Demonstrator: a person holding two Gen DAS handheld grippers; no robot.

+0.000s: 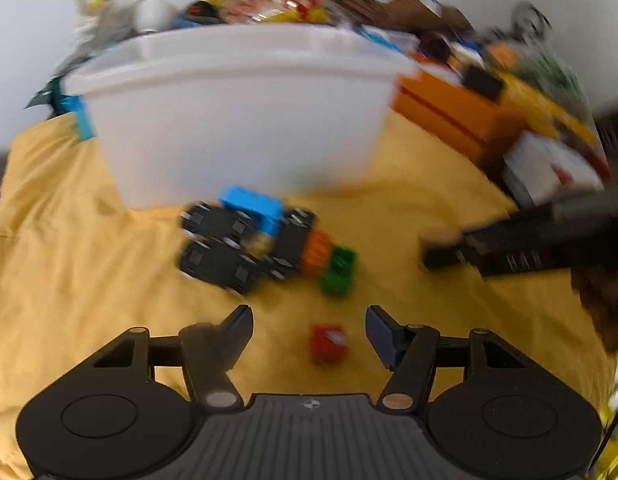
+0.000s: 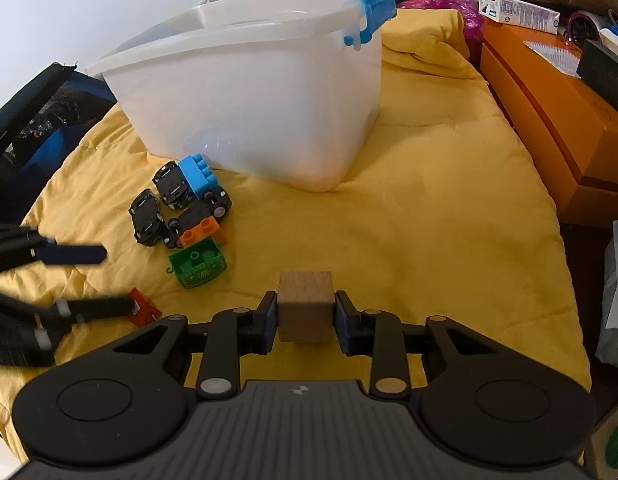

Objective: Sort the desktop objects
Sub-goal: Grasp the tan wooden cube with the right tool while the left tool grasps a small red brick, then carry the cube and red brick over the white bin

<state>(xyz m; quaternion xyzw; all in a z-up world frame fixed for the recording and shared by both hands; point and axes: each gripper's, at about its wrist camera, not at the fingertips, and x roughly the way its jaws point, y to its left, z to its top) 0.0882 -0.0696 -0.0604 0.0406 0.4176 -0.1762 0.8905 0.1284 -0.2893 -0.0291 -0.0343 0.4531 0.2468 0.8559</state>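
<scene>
We see a yellow quilt point(image 2: 429, 216) carrying a white plastic bin point(image 2: 249, 92), black toy cars point(image 2: 177, 204), an orange brick point(image 2: 200, 233), a green brick point(image 2: 197, 263) and a red piece point(image 1: 328, 342).

Both grippers matte black: left gripper point(image 1: 309, 334), right gripper point(image 2: 305, 316). Ribbed grey centre panel, round side discs, silver pivot pins, dark blue finger pads point(image 2: 343, 326).
</scene>
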